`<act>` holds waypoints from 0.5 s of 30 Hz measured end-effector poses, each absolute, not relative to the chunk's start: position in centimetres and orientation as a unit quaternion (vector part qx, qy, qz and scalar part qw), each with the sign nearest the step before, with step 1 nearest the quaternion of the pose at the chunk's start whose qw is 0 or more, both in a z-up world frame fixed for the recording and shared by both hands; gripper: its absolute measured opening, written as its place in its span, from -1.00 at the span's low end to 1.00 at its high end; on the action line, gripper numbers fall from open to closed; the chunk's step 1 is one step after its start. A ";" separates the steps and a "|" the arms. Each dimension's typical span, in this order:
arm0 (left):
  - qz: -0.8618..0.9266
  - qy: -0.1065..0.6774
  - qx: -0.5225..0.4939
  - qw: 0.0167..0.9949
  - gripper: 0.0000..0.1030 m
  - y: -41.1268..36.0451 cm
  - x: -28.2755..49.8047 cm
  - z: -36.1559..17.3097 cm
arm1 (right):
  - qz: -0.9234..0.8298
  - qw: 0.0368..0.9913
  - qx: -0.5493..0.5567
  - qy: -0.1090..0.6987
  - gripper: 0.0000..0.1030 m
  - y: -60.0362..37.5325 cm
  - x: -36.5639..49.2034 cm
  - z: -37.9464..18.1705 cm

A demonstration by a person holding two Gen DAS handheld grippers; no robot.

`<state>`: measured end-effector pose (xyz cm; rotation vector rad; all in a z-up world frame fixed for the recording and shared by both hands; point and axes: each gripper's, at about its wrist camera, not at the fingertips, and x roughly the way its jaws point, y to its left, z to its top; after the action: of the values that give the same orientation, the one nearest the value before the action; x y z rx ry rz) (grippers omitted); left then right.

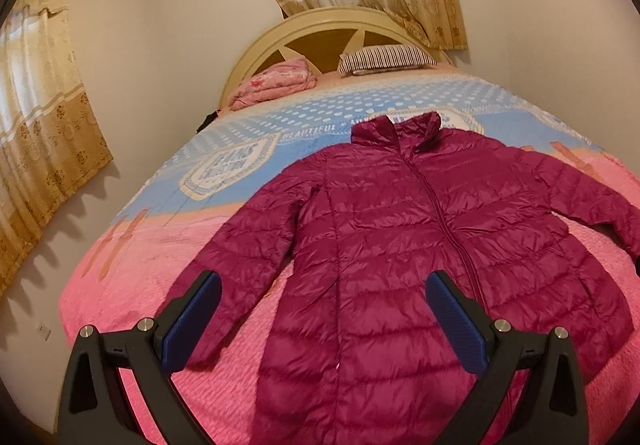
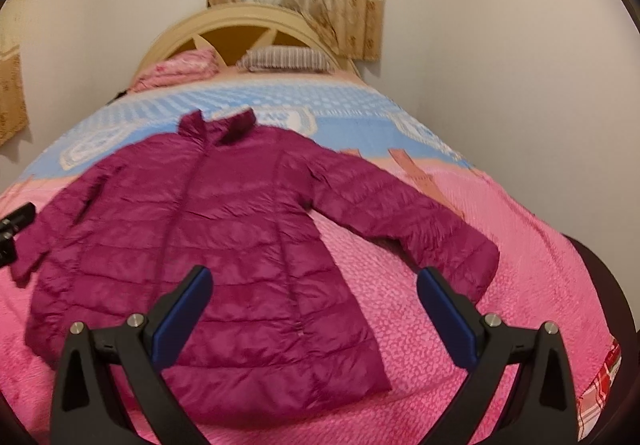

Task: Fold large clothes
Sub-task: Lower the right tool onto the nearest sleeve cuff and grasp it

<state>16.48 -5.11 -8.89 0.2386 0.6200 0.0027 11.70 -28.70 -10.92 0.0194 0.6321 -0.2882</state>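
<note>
- Magenta puffer jacket (image 1: pixel 420 245) spread flat, front up and zipped, on the bed (image 1: pixel 168 253); collar toward the headboard (image 1: pixel 320 25), hem toward the cameras, both sleeves angled out to the sides.
- Left claw (image 1: pixel 324 309) wide open, nothing held, hovering above the hem on the side of the left sleeve (image 1: pixel 244 253); no contact visible.
- Right claw (image 2: pixel 314 305) likewise wide open and empty, above the lower jacket body with the right sleeve (image 2: pixel 404 221) just beyond its outer pad.
- Folding apparently not yet begun: no crease, no lifted edge.
- Risk of slippage: shiny quilted shell, probably slick, likely to slide out of a shallow pinch on one layer only.
- Risk of springing back: puffy filling likely to hold air, so a sleeve laid across the chest may reopen unless pressed down.
- Risk of a lopsided fold: sleeves spread at differing angles, so uneven pulls by the two claws could skew the body off the zipper line (image 1: pixel 440 213).
- Risk of snagging the bedspread (image 1: pixel 132 285): textured pink cover directly beneath, easily pinched along with the jacket if a claw closes too low.
- Risk of dragging: jacket near the foot of the bed, hem close to the edge; a pull toward the cameras could slide it off.
- Right wrist view blurred, so fine seams and pocket detail uncertain there.
- Striped pillow (image 1: pixel 384 59) and pink bundle (image 1: pixel 276 83) well apart, no obstacle.
</note>
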 end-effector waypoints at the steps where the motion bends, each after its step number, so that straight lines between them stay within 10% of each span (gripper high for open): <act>1: 0.000 0.306 0.118 0.945 0.98 -5.5 17.1 -9.2 | -0.146 0.938 0.010 0.315 1.00 -29.2 12.2 -11.4; 15: 0.030 0.337 0.156 0.928 0.98 -8.6 29.2 -15.1 | -0.240 0.894 0.067 0.374 1.00 -41.3 16.7 -16.6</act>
<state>29.19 -8.62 -15.10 0.3188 0.6912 0.0620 16.72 -41.31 -16.61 0.1391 0.7751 -0.4968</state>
